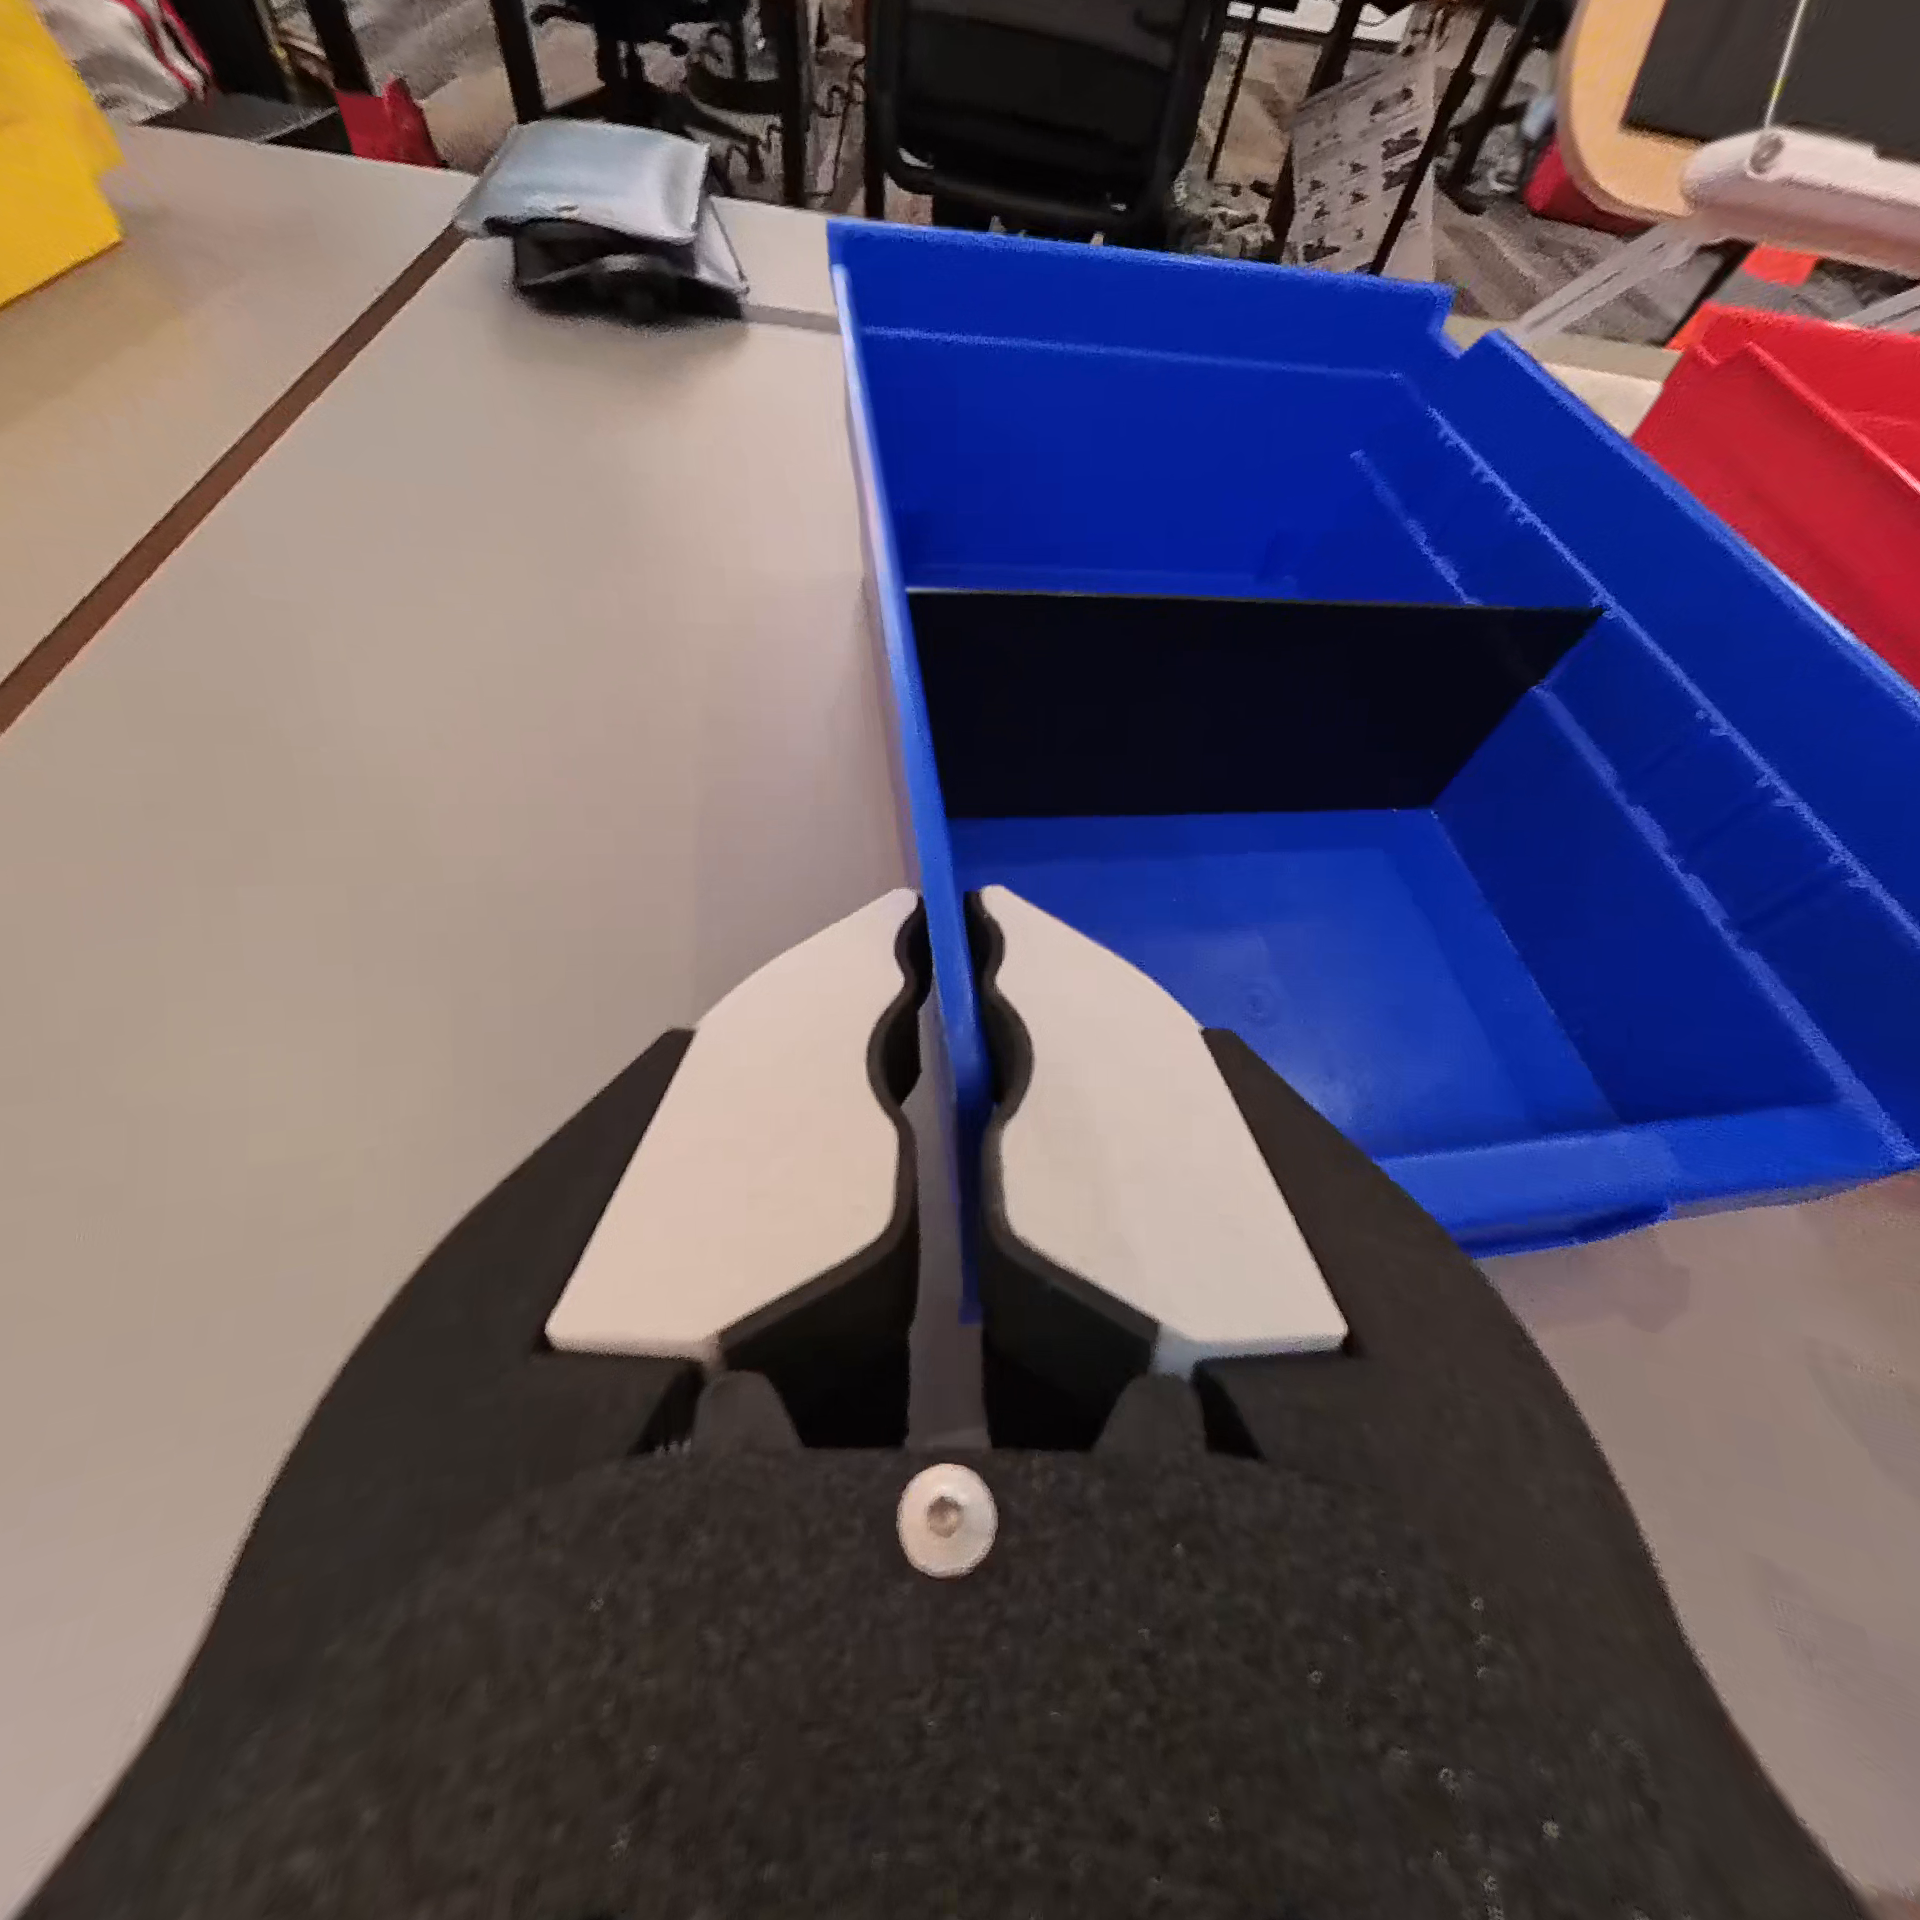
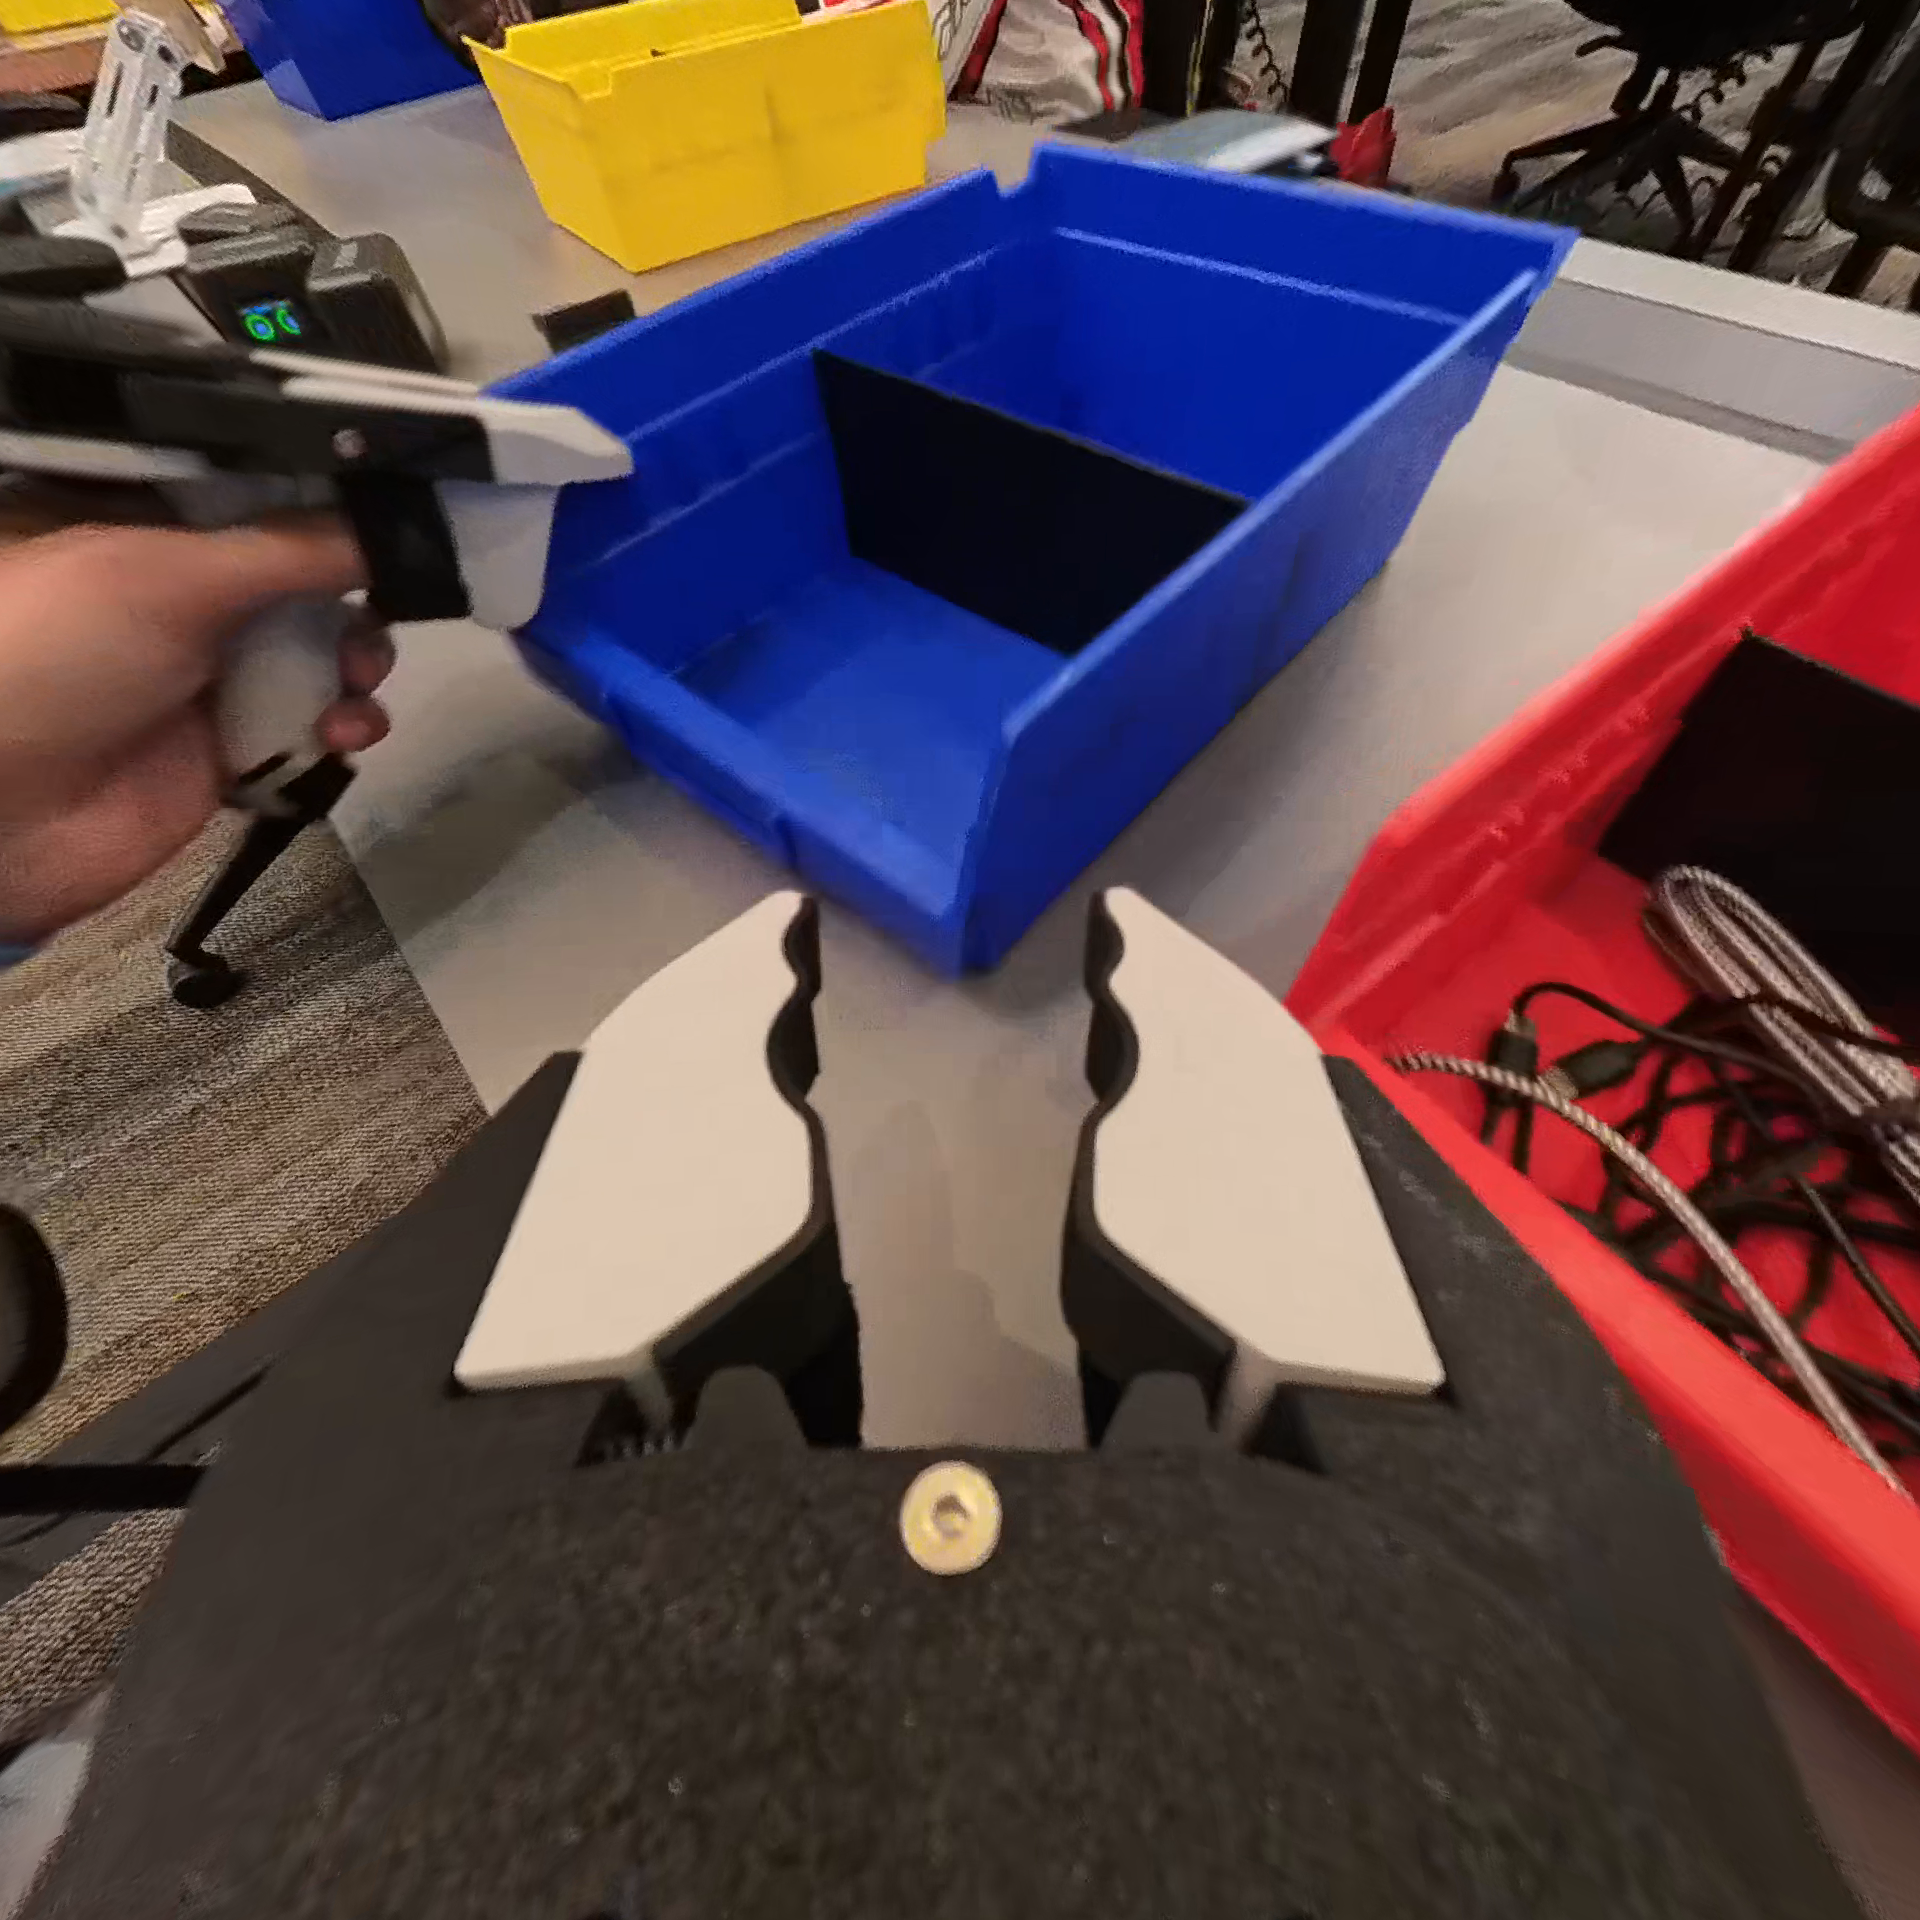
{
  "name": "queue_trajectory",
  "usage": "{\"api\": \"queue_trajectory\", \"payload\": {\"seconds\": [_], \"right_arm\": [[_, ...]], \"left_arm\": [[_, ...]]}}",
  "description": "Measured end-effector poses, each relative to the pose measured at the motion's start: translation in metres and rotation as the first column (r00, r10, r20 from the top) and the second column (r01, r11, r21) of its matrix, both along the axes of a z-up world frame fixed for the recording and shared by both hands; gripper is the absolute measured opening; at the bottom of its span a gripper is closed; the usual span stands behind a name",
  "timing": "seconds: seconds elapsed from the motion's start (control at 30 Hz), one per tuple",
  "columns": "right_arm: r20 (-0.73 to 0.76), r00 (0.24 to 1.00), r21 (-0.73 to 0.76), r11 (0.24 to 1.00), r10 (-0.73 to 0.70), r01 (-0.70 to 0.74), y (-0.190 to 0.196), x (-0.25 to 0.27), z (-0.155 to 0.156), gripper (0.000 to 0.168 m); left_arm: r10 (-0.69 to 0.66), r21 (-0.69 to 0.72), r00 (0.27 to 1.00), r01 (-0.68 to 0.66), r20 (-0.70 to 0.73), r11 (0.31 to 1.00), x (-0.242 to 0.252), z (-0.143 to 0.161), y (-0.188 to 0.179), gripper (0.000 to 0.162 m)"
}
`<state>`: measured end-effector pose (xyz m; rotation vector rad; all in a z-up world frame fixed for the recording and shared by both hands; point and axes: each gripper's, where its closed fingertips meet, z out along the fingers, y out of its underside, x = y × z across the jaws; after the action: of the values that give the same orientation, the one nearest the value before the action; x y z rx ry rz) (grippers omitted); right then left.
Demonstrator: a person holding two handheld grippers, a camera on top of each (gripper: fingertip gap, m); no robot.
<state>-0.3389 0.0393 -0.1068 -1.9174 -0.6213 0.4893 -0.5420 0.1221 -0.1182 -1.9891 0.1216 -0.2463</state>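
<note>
A blue plastic bin (image 1: 1714, 582) with a black divider (image 1: 1226, 707) across its middle stands on the grey table; both its compartments look empty. My left gripper (image 1: 948, 904) is shut on the bin's left side wall near the front corner, one finger inside and one outside. In the right wrist view the same bin (image 2: 1143, 748) and divider (image 2: 1018, 509) lie just ahead. My right gripper (image 2: 951, 914) is open and empty over the table, just short of the bin's near corner. The left gripper (image 2: 571, 499), held by a hand (image 2: 125, 707), shows clamped on the bin's far-left wall.
A red bin (image 2: 1507, 831) holding tangled cables (image 2: 1714, 1143) stands close on the right; it also shows in the left wrist view (image 1: 1787, 468). A yellow bin (image 2: 707, 156) stands behind. A grey pouch (image 1: 613, 218) lies at the table's back. The table's edge and carpet lie at left. One gripper's finger ends stand about 25 centimetres off the other's.
</note>
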Motion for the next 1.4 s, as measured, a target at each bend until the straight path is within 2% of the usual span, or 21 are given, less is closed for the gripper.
{"api": "queue_trajectory", "payload": {"seconds": [0.1,0.2,0.27,0.37,0.43,0.5,0.67,0.8,0.93,1.03,1.17,1.3,1.4], "right_arm": [[-0.022,0.999,0.033,0.999,-0.040,0.041,0.013,-0.011,0.004,0.049],[-0.021,0.998,-0.019,0.998,-0.064,0.064,0.021,-0.019,-0.005,0.043],[0.004,0.997,-0.037,0.996,-0.080,0.081,0.020,-0.017,-0.008,0.034],[0.045,0.992,-0.064,0.991,-0.117,0.120,0.019,-0.011,-0.008,0.020],[0.056,0.988,-0.026,0.989,-0.145,0.146,0.019,-0.003,0.000,0.013],[0.060,0.983,0.068,0.983,-0.174,0.170,0.017,0.007,0.022,0.010],[-0.005,0.973,0.296,0.929,-0.231,0.222,0.003,0.046,0.103,0.009],[-0.043,0.930,0.401,0.847,-0.364,0.350,-0.007,0.118,0.146,0.009],[-0.067,0.843,0.404,0.758,-0.534,0.513,-0.020,0.218,0.159,0.009],[-0.068,0.740,0.365,0.674,-0.669,0.642,-0.039,0.304,0.155,0.009],[-0.036,0.587,0.311,0.549,-0.809,0.776,-0.070,0.414,0.135,0.007],[-0.017,0.460,0.211,0.447,-0.888,0.870,-0.091,0.506,0.096,0.004],[0.036,0.405,0.120,0.407,-0.913,0.906,-0.089,0.553,0.056,0.003]], "left_arm": [[0.026,-0.017,1.000,-0.026,0.012,1.000,0.003,0.000,-0.037,0.006],[0.055,-0.030,0.998,-0.054,0.031,0.998,0.007,0.000,-0.068,0.005],[0.100,-0.028,0.994,-0.099,0.037,0.995,0.007,0.000,-0.083,0.006],[0.148,-0.005,0.988,-0.148,-0.042,0.989,0.011,0.003,-0.100,0.005],[0.174,0.000,0.984,-0.174,-0.036,0.985,0.020,0.011,-0.110,0.006],[0.196,0.058,0.980,-0.193,-0.045,0.979,0.029,0.030,-0.117,0.006],[0.187,0.291,0.981,-0.162,-0.060,0.943,0.065,0.105,-0.120,0.005],[0.060,0.390,0.994,-0.020,-0.092,0.921,0.134,0.144,-0.103,0.005],[-0.139,0.398,0.984,0.173,-0.112,0.901,0.235,0.159,-0.081,0.005],[-0.300,0.364,0.948,0.319,-0.111,0.875,0.326,0.153,-0.071,0.005],[-0.461,0.290,0.881,0.471,-0.106,0.833,0.446,0.128,-0.074,0.006],[-0.555,0.195,0.817,0.576,-0.153,0.794,0.541,0.085,-0.083,0.006],[-0.603,0.065,0.784,0.616,-0.148,0.785,0.585,0.036,-0.082,0.008]]}}
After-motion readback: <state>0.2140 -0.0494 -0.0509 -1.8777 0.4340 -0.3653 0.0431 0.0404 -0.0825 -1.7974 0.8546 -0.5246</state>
